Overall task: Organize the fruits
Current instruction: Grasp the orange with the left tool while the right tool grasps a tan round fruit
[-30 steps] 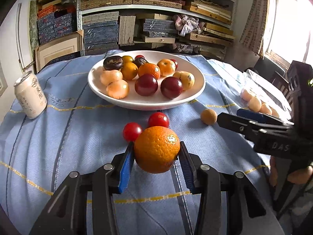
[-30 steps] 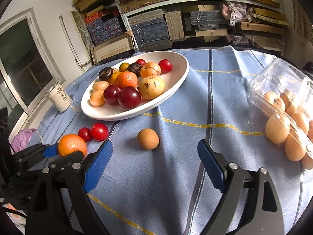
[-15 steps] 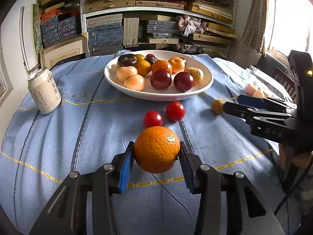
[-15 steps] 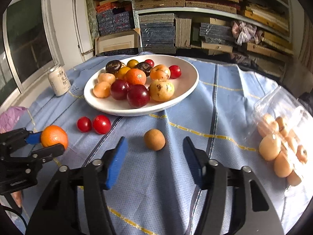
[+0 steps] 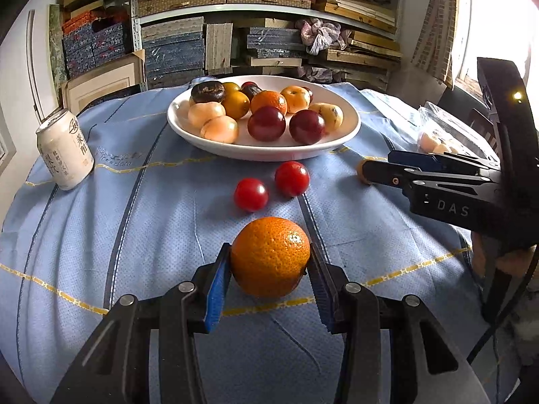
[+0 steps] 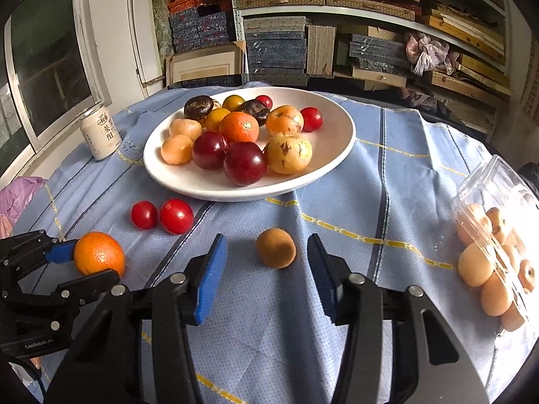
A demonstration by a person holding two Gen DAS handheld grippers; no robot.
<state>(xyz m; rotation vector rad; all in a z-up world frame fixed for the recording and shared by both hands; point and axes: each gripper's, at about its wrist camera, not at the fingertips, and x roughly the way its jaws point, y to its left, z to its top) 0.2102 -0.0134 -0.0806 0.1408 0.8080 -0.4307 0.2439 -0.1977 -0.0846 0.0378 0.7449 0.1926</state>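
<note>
My left gripper (image 5: 267,281) is shut on an orange (image 5: 270,256), held low over the blue tablecloth; it also shows in the right wrist view (image 6: 98,253). My right gripper (image 6: 266,272) is open, its blue pads either side of a small brown fruit (image 6: 276,247) lying on the cloth, not touching it. Two red tomatoes (image 6: 161,215) lie loose in front of a white plate (image 6: 333,155) piled with several fruits. The plate (image 5: 343,131) and tomatoes (image 5: 271,185) show in the left wrist view too.
A white drink can (image 5: 64,149) stands at the left. A clear plastic box of pale fruits (image 6: 495,256) lies at the right edge. Shelves of stacked boxes (image 6: 303,43) stand behind the table.
My left gripper has drawn back from the plate with the orange and sunk lower. My right gripper has narrowed and moved up around the brown fruit.
</note>
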